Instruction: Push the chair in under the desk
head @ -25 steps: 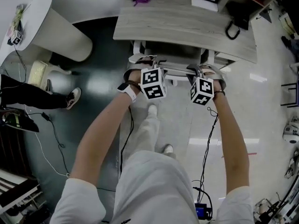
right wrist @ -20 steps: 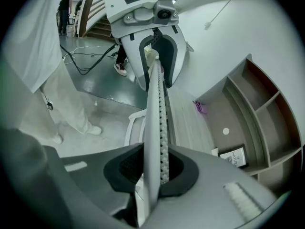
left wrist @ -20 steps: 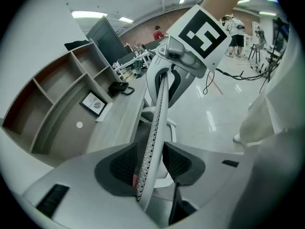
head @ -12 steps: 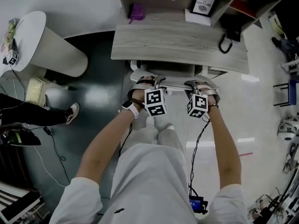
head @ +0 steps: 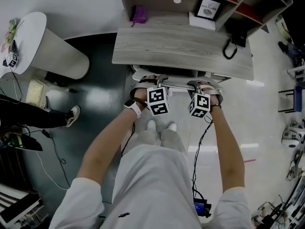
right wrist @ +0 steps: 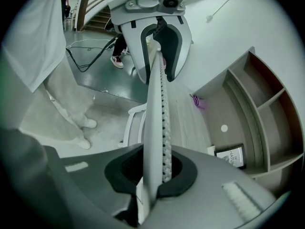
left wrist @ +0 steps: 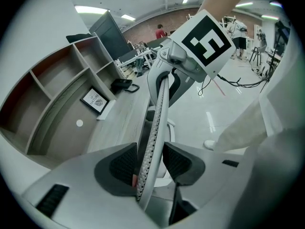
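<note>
The white chair's mesh backrest [head: 178, 86] stands at the front edge of the wood-grain desk [head: 181, 46], with its seat mostly hidden under the desktop. My left gripper [head: 151, 79] holds the backrest's top edge at its left end, and my right gripper [head: 204, 83] holds it at the right end. In the left gripper view the perforated backrest rim [left wrist: 159, 109] runs between the jaws of the left gripper [left wrist: 148, 163], and both pads lie against it. The right gripper [right wrist: 153, 168] has just been closing, and its pads press on the backrest rim [right wrist: 155, 94].
A shelf unit behind the desk holds a purple object [head: 139, 13] and a framed card [head: 208, 7]. A black handset [head: 233, 37] lies on the desk's right part. A white round table [head: 52, 37] and another person's shoe [head: 72, 114] are at the left. Cables trail on the floor.
Both grippers have moved toward the desk with the backrest, and more of the chair has slid under the desktop. The person's feet have stepped forward.
</note>
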Motion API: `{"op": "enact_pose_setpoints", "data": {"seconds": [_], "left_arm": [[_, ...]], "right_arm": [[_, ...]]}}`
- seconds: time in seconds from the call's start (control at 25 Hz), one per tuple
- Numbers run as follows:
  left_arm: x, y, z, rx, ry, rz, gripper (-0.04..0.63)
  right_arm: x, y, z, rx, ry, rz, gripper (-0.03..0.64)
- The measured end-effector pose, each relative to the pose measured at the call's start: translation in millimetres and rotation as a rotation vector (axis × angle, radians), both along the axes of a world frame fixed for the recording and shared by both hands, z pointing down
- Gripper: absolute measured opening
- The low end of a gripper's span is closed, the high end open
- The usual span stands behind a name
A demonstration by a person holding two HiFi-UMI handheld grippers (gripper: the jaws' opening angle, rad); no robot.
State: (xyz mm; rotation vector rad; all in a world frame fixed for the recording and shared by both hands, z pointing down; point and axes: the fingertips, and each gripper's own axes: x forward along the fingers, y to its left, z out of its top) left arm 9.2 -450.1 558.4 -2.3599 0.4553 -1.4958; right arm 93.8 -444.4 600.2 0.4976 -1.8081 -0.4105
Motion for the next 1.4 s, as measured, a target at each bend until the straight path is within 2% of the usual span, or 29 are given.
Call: {"op": "enact_pose_setpoints", "data": {"seconds": [0.2, 0.24, 0.32, 0.44, 0.6, 0.84, 0.96, 1.0, 1.08, 1.32, 1.4], "left_arm": [[4, -2, 0, -0.016, 0.001, -0.016, 0.174], [4, -1, 0, -0.016, 0.008, -0.027, 0.18], [4, 0, -1, -0.03, 0.044, -0.061, 0.197], [5, 1, -13, -0.097, 0.15, -0.134, 0.218], [13, 11, -48, -0.118, 0.325, -0.198, 0.224], [15, 35, -100, -0.162, 0.583, -0.355, 0.22], [11, 47, -123, -0.162, 0.681, -0.419, 0.159], [9, 51, -131, -0.156, 0.704, -0.437, 0.143], [5, 57, -146, -0.144, 0.746, -0.469, 0.093], [-6, 74, -185, -0.114, 0.847, -0.544, 0.039], [-10, 76, -193, -0.106, 0.865, -0.571, 0.031]], "right_arm": [[6, -5, 3, 0.01, 0.028, 0.006, 0.036], [6, -4, 2, 0.001, 0.011, 0.018, 0.057], [1, 0, -4, -0.039, -0.057, 0.059, 0.169], [-11, 4, -26, -0.042, -0.172, 0.085, 0.193], [-19, 16, -64, 0.018, -0.27, 0.065, 0.202], [-17, 37, -124, 0.048, -0.492, 0.168, 0.202], [-14, 46, -153, 0.06, -0.602, 0.235, 0.202], [-13, 49, -162, 0.069, -0.636, 0.258, 0.198], [-9, 53, -180, 0.097, -0.697, 0.303, 0.145], [5, 67, -239, 0.194, -0.911, 0.444, 0.013], [8, 73, -254, 0.207, -0.968, 0.479, 0.009]]}}
